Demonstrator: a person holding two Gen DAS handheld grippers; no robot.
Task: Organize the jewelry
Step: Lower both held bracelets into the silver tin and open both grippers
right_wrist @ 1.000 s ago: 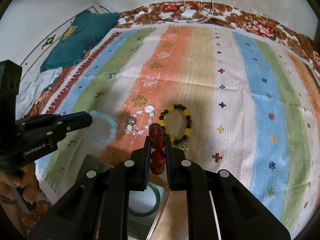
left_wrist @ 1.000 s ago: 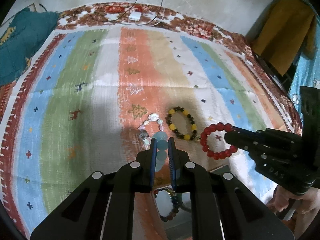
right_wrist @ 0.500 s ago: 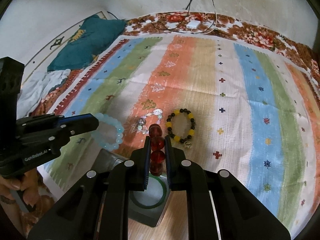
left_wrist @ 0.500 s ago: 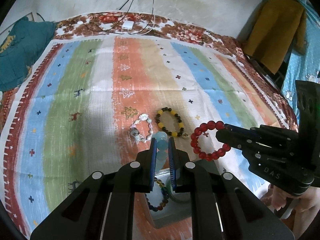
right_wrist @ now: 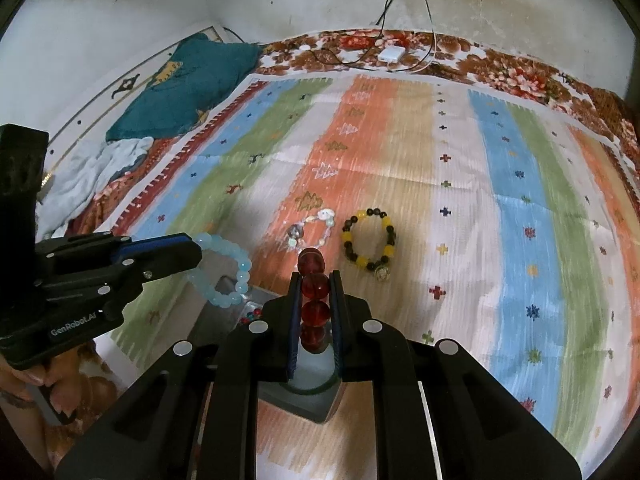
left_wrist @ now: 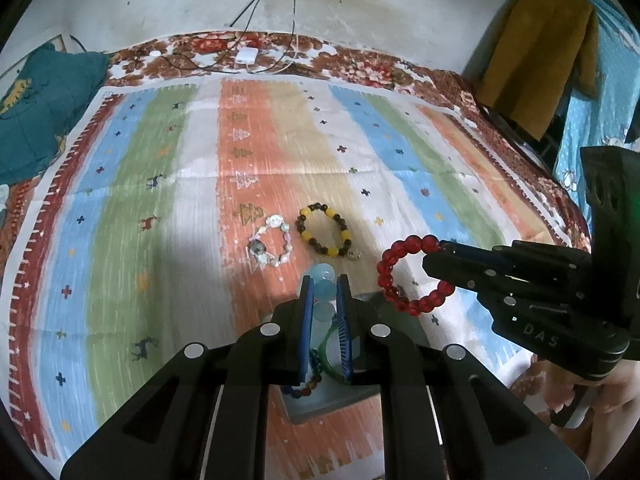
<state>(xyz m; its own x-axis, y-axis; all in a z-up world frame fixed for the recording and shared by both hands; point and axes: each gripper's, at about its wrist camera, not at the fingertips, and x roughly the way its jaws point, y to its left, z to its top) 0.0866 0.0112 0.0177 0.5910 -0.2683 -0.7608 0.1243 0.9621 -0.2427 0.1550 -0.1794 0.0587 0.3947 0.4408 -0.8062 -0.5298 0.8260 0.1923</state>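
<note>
1. The striped cloth (left_wrist: 168, 184) has slid away; both grippers have lifted.
2. A grey box (right_wrist: 224, 292) now shows low in frame, so drop-off looks near.
3. Right gripper (right_wrist: 315, 300) clamps the red bracelet (left_wrist: 400, 276).
4. Left gripper (left_wrist: 324, 304) pinches the pale blue bracelet (right_wrist: 236, 264).

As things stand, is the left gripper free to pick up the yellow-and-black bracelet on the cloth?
Probably not: the left gripper is shut on the pale blue bracelet. The yellow-and-black bracelet itself lies unobstructed.
</note>
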